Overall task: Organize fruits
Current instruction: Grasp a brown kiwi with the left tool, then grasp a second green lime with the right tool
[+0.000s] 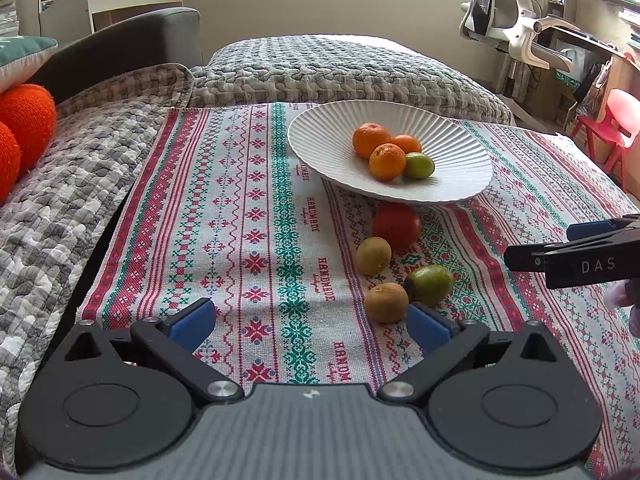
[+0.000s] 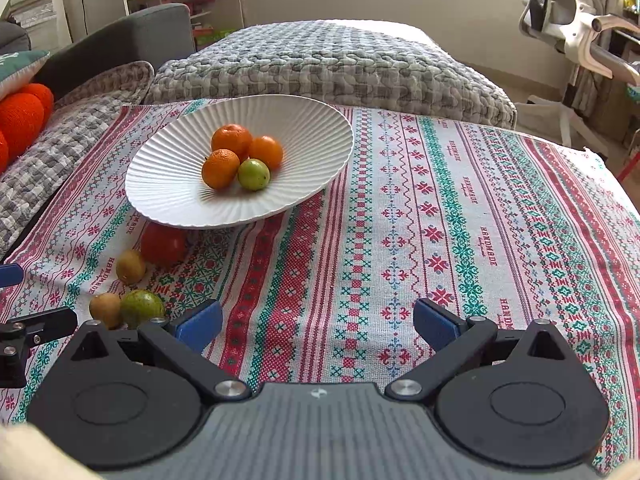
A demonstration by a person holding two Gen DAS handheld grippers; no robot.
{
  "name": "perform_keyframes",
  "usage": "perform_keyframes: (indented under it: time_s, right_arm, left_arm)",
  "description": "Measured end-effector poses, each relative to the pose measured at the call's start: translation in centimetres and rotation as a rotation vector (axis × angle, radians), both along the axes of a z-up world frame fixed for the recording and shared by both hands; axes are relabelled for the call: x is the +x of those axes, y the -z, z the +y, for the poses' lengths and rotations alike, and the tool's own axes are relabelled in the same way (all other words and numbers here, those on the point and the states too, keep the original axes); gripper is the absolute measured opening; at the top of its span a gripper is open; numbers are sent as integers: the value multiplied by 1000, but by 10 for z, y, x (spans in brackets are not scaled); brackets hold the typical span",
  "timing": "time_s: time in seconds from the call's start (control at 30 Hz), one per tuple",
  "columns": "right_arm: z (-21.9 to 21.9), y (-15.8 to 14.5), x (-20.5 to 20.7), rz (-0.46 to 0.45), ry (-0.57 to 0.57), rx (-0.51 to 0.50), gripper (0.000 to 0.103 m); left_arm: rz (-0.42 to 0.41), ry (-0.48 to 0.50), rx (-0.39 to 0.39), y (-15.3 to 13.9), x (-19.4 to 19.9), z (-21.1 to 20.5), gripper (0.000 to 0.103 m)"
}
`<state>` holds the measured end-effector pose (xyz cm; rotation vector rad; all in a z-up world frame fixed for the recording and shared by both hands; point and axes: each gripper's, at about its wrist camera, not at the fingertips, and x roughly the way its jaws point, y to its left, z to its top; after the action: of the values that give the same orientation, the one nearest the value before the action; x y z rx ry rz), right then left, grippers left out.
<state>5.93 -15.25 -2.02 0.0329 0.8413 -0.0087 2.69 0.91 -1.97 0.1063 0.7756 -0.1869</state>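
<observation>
A white ribbed bowl (image 1: 320, 136) (image 2: 168, 184) on the patterned cloth holds three oranges (image 1: 387, 161) (image 2: 221, 168) and a small green fruit (image 1: 419, 165) (image 2: 253, 174). In front of the bowl lie a red tomato (image 1: 396, 225) (image 2: 163, 245), two brown kiwis (image 1: 373, 255) (image 1: 386, 302) (image 2: 130, 266) (image 2: 105, 309) and a green fruit (image 1: 431, 285) (image 2: 142, 307). My left gripper (image 1: 312, 326) is open over bare cloth, its right pad just beside the nearer kiwi. My right gripper (image 2: 318, 326) is open, nothing between its pads, the green fruit just left of it.
A patterned woven cloth (image 1: 248, 240) (image 2: 440, 220) covers the table. Grey quilted cushions (image 1: 340, 68) (image 2: 328, 64) lie behind it, an orange knitted pillow (image 1: 24, 120) at far left. An office chair (image 1: 508, 12) and a red plastic chair (image 1: 608, 124) stand to the right.
</observation>
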Motion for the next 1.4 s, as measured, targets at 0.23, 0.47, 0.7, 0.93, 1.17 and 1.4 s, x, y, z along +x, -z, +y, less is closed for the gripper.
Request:
perform_keyframes:
  time_s: [0.23, 0.47, 0.7, 0.93, 1.17, 1.4]
  right_arm:
    - [6, 3, 0, 7, -28, -35, 102]
    - [7, 6, 1, 16, -39, -48, 102]
    - [9, 7, 3, 21, -58, -55, 102]
    - [13, 8, 3, 22, -81, -65, 102]
    - [14, 7, 3, 17, -97, -53, 102]
    - [24, 7, 5, 18, -136, -39, 102]
  left_arm:
    - [11, 12, 10, 10, 2, -9, 89]
    - [29, 36, -13, 13, 6, -15, 65]
    - [46, 104, -73, 14, 8, -19, 34]
    - [64, 134, -123, 13, 12, -19, 15]
    - [71, 99, -87, 8, 12, -7, 14]
    - [88, 62, -57, 5, 12, 16, 14]
